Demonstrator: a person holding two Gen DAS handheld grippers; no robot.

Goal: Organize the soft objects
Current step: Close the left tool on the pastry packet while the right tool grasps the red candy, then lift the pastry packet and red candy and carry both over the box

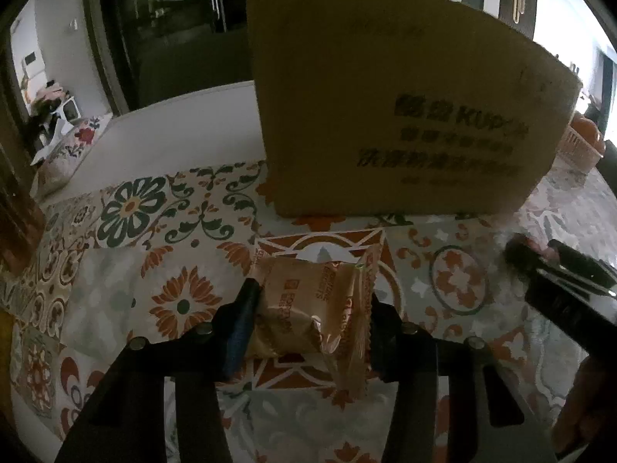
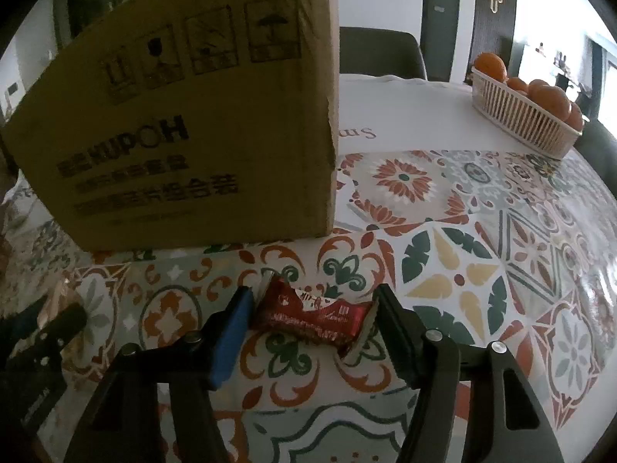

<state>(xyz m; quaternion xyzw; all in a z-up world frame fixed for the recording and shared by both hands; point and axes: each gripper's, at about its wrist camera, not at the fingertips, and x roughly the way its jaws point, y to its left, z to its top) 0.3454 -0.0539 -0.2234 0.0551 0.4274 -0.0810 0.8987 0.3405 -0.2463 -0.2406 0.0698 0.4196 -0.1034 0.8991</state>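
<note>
The left gripper pinched a tan biscuit packet on the patterned tablecloth; the right gripper squeezed a red snack packet lengthwise; the cardboard box stood at twelve o'clock.

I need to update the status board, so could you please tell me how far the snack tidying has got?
Nothing looks put away yet; the inside of the cardboard box is hidden. In hand: the left gripper is closed on the beige biscuit packet, and the right gripper brackets the red snack packet, both on the patterned tablecloth. Left: lifting and stowing both.
</note>
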